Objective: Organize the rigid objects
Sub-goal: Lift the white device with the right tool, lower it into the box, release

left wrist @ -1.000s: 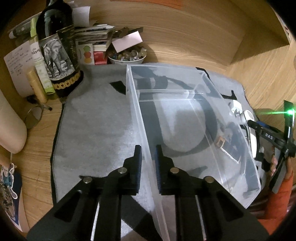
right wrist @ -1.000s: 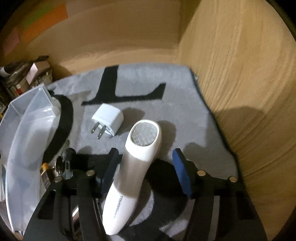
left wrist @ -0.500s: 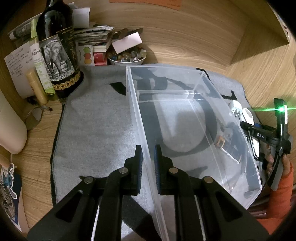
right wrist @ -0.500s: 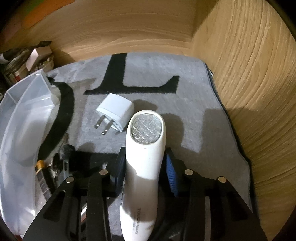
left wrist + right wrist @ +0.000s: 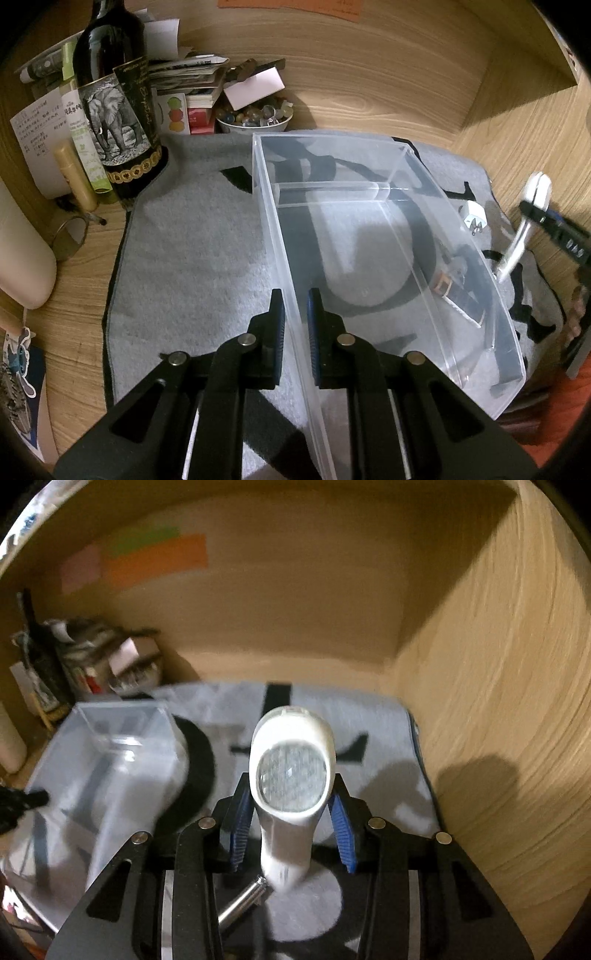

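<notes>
A clear plastic bin (image 5: 388,258) stands on the grey mat (image 5: 192,266); it also shows in the right wrist view (image 5: 107,760). My left gripper (image 5: 295,321) is shut on the bin's left wall. My right gripper (image 5: 291,823) is shut on a white handheld device (image 5: 291,775) with a mesh head, lifted off the mat and tilted up. That device (image 5: 532,218) shows at the far right of the left wrist view. A white plug adapter (image 5: 474,218) lies on the mat beyond the bin's right wall.
A dark bottle with an elephant label (image 5: 118,122), papers and a bowl of small items (image 5: 255,118) crowd the back left. Dark items (image 5: 458,291) lie by the bin's right wall. A metal cylinder (image 5: 240,904) lies under my right gripper. Wooden walls enclose back and right.
My right gripper closed on the white device and lifted it off the mat, tilting it up. My left gripper kept its hold on the bin wall.
</notes>
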A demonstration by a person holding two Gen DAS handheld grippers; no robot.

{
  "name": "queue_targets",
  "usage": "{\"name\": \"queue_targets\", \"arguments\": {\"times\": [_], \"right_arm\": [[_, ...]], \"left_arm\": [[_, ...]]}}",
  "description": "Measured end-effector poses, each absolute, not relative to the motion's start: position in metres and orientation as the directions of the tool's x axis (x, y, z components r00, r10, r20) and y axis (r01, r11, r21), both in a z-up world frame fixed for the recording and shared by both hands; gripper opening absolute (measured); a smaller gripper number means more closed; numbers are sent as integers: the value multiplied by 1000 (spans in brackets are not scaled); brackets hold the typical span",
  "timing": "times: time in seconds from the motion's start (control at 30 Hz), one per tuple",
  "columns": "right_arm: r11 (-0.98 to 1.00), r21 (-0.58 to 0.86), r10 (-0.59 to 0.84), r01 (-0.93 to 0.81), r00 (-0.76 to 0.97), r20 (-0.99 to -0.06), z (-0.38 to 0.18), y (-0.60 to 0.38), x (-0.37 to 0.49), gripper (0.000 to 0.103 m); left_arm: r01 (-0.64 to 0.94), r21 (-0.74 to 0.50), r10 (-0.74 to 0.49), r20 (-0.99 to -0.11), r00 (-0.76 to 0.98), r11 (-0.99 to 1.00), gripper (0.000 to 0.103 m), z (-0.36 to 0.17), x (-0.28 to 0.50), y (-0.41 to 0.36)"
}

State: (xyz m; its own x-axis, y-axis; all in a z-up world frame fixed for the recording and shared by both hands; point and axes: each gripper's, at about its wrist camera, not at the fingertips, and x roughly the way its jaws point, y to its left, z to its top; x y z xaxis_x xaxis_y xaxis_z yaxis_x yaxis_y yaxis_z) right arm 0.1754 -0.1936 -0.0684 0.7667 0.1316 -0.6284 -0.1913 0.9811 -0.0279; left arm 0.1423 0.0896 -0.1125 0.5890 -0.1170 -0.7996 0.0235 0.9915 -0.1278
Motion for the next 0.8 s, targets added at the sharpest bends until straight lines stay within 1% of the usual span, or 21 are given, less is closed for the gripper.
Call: {"name": "queue_targets", "arguments": {"times": [0.27,0.57,0.7,0.8], "right_arm": [[957,-39,221,-287,813,-539,-27,-157,162,36],[911,-19,354,-412,804,-478,-11,-118,153,36],[883,-10,407,-470,774,-485,-11,-101,153,36],[860,-8,434,-510,741,-513,-17,-88,154,36]], "left_arm": [[29,-143,-132,-792,596,989,13,-113,142,93],[32,-144,-134,-786,603,989,13,-114,141,91],[31,-148,-136,-783,607,989,13,-114,141,92],[32,-149,-137,-781,609,988,13,-114,141,92]]}}
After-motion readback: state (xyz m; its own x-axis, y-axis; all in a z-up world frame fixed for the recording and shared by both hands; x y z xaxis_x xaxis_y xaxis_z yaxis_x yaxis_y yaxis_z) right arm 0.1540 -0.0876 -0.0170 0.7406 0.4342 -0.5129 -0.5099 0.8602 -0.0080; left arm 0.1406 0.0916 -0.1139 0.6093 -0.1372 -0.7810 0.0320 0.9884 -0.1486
